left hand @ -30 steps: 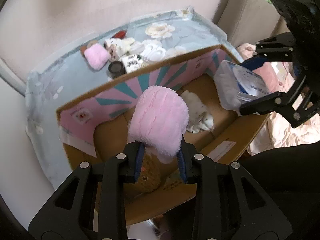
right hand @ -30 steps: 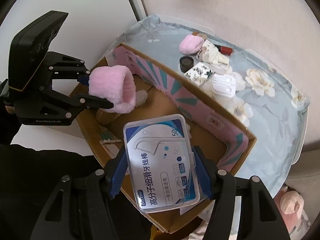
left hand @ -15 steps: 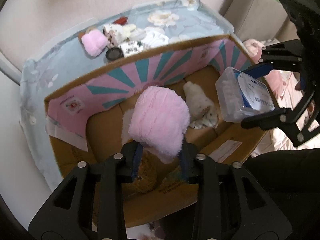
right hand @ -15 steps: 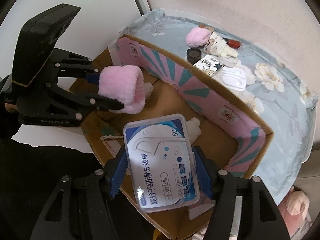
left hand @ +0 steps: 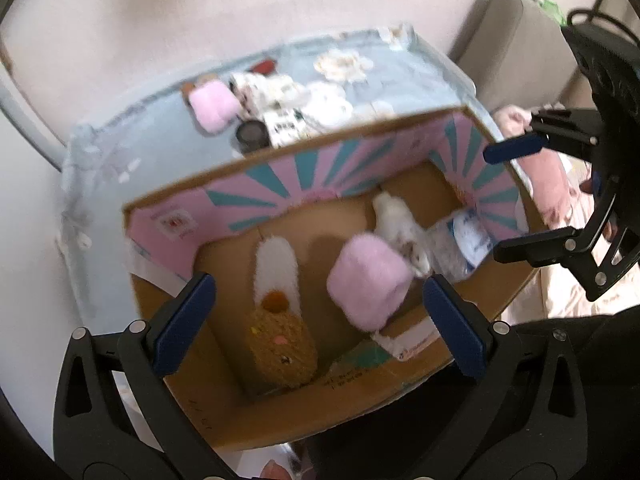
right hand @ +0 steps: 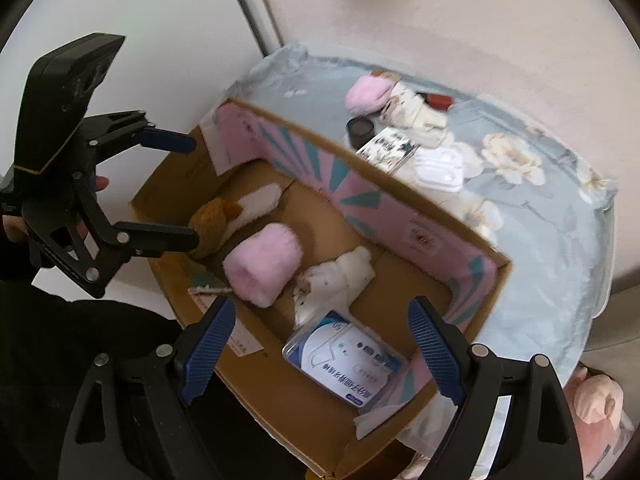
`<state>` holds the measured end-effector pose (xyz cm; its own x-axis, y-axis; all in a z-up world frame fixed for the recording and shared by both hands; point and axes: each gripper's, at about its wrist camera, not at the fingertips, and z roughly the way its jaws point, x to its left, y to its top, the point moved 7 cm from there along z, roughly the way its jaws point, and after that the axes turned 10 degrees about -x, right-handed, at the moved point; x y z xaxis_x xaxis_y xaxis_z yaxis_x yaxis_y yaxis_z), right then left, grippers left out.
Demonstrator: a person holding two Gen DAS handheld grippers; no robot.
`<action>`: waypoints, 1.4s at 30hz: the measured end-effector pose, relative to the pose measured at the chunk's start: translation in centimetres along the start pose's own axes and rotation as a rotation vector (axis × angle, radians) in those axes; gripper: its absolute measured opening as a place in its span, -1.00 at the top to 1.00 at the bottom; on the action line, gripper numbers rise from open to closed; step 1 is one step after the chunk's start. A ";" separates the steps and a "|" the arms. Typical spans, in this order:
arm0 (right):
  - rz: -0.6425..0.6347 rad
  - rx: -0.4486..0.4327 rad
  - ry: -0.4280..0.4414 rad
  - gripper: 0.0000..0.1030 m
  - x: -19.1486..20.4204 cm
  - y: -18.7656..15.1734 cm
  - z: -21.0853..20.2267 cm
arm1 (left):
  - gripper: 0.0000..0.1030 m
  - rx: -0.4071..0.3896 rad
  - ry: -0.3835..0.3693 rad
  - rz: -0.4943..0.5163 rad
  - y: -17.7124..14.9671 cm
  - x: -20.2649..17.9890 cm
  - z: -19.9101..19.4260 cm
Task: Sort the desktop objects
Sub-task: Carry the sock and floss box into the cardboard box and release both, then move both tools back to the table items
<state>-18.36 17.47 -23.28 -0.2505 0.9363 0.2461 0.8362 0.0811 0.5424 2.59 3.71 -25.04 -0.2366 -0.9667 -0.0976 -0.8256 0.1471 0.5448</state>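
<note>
A cardboard box (left hand: 280, 416) (right hand: 280, 392) with pink and teal inner walls lies below both grippers. Inside it rest a pink fluffy piece (left hand: 370, 280) (right hand: 262, 266), a brown and white plush toy (left hand: 278, 312) (right hand: 232, 212), a small white plush (left hand: 396, 220) (right hand: 340, 276) and a clear floss-pick box (left hand: 464, 242) (right hand: 348, 364). My left gripper (left hand: 316, 324) (right hand: 192, 192) hangs open above the box with nothing between its fingers. Over the floss-pick box my right gripper (right hand: 320, 352) (left hand: 516, 196) is open and empty too.
Beyond the box, a floral blue cloth (left hand: 160, 112) (right hand: 540, 240) carries a second pink fluffy piece (left hand: 212, 106) (right hand: 366, 92), a black round jar (left hand: 250, 132) (right hand: 360, 130), a patterned card (right hand: 390, 148), a white case (right hand: 438, 170) and a red item (right hand: 440, 100). A beige sofa (left hand: 520, 48) stands on the right.
Both grippers opened. The pink fluffy piece dropped from the left gripper into the box, and the floss-pick box dropped from the right gripper into the box's right end.
</note>
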 end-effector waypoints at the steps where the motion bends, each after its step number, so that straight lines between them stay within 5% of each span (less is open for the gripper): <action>1: 0.012 -0.013 0.003 -0.67 -0.1 0.2 -0.3 | -1.00 -0.010 0.003 -0.006 0.2 0.1 -0.2; 25: 0.024 -0.094 -0.101 -0.67 -4.7 5.9 -2.9 | -1.00 -0.103 0.096 -0.071 8.2 4.5 -3.2; 32: -0.015 0.000 -0.139 -0.67 -7.7 8.9 0.3 | -1.00 -0.086 0.112 -0.111 13.2 8.7 -1.8; 42: 0.017 0.192 -0.136 -0.67 -12.0 9.2 10.2 | -0.99 0.077 0.138 -0.178 15.1 14.6 8.4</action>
<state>-2.71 10.46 -29.44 -0.1781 0.9744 0.1368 0.9207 0.1160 0.3726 -17.67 -6.39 -25.23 -0.0160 -0.9975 -0.0683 -0.8860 -0.0175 0.4634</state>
